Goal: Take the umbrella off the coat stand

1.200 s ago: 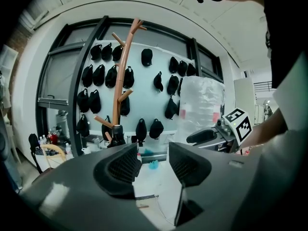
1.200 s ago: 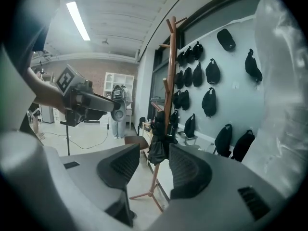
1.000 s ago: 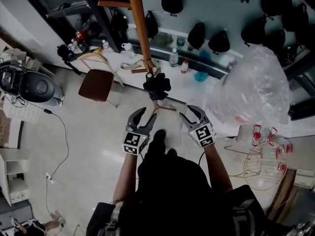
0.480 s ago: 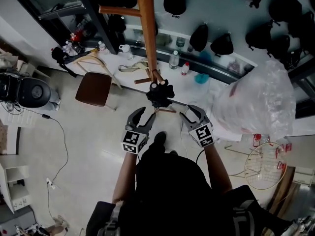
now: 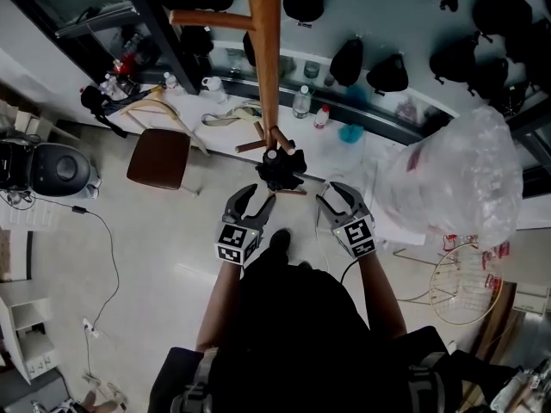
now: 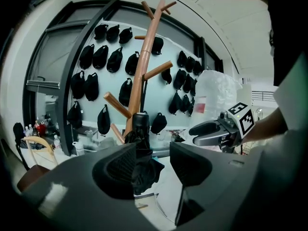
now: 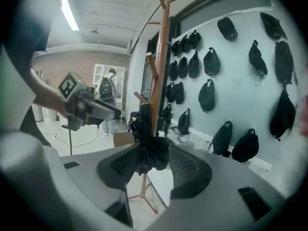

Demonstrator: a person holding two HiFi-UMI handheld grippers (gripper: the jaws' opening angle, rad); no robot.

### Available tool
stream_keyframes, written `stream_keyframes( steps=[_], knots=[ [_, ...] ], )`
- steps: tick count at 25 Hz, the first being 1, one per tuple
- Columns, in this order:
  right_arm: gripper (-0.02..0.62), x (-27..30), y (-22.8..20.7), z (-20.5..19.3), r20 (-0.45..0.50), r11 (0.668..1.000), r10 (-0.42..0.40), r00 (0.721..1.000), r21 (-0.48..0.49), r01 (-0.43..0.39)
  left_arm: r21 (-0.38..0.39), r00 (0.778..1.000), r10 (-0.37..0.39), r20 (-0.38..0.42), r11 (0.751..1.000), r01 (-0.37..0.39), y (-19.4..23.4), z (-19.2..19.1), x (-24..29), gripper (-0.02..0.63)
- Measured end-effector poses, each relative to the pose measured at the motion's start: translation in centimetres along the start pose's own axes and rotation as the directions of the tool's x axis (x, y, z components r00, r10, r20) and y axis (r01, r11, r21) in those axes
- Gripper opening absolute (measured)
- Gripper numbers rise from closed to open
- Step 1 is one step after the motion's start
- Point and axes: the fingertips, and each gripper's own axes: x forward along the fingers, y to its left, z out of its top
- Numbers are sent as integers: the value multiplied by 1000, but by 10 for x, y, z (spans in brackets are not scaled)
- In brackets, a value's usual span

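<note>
The wooden coat stand (image 5: 267,58) rises in front of me, its pole (image 6: 139,76) and pegs also showing in the left gripper view. A folded black umbrella (image 5: 280,169) hangs from a low peg. In the head view my left gripper (image 5: 251,201) is open just short of the umbrella on its left. My right gripper (image 5: 332,198) is open just short of it on its right. The umbrella (image 6: 140,150) shows beyond my left gripper (image 6: 153,166), nearer the left pad. It (image 7: 147,150) also hangs in line with the gap of my right gripper (image 7: 154,171). No pad touches it.
A brown chair (image 5: 159,157) stands left of the stand's feet. A big clear plastic bag (image 5: 456,179) sits at the right, with a wire basket (image 5: 465,286) below it. Black caps (image 5: 349,58) hang on the wall above a ledge with bottles. A cable (image 5: 108,256) crosses the floor.
Both grippers have come forward toward the stand. The umbrella now sits closer to their fingertips in the head view. The jaws look unchanged.
</note>
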Motion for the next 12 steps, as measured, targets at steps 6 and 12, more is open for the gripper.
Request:
stream_keyframes(
  steps=[6,12],
  knots=[
    [193,1,2,-2,-18,1000,-11,1000,-1,11,-18,1000,-9,-25,1000,8,11,-9,15,256],
    [193,-1,2,-6,-40,999,-37,999,-9,36,-7,1000,-6,-28,1000,6,19,-8,30,325]
  ],
)
